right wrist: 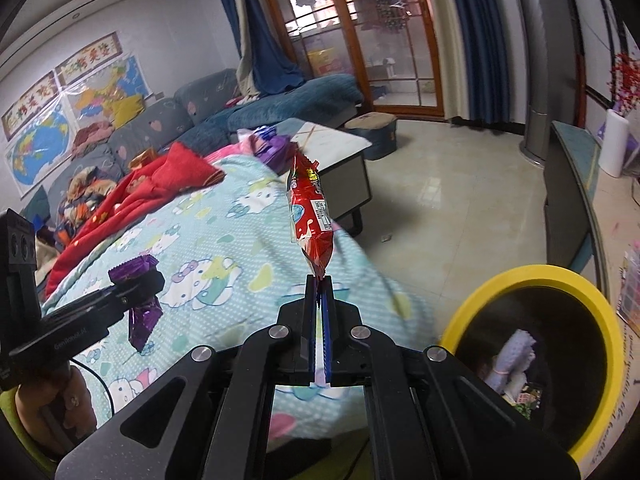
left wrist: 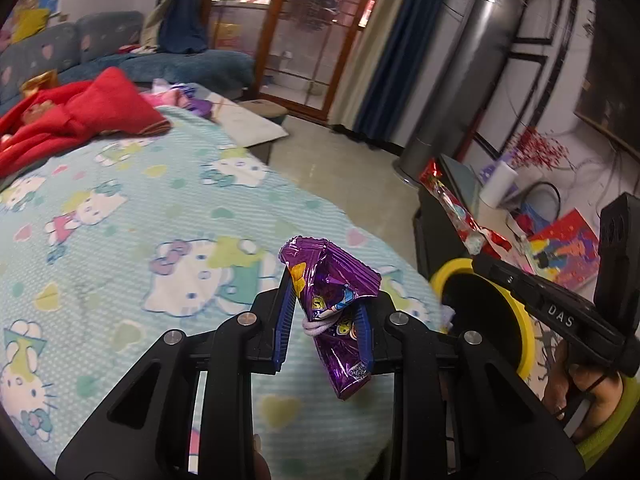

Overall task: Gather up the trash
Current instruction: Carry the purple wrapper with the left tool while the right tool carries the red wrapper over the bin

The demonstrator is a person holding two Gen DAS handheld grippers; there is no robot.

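in your left wrist view, low centre of the frame, your left gripper (left wrist: pixel 326 312) is clamped on a crumpled purple wrapper (left wrist: pixel 334 304), held above the cartoon-cat blanket (left wrist: pixel 132 216). at the right edge, a yellow-rimmed bin (left wrist: pixel 524 328) sits partly behind your right gripper's body, which holds a red wrapper (left wrist: pixel 460 216).

in your right wrist view, your right gripper (right wrist: pixel 320 300) at centre pinches the red wrapper's lower tip, fingers nearly together. the bin fills the lower right; the purple wrapper hangs at left.
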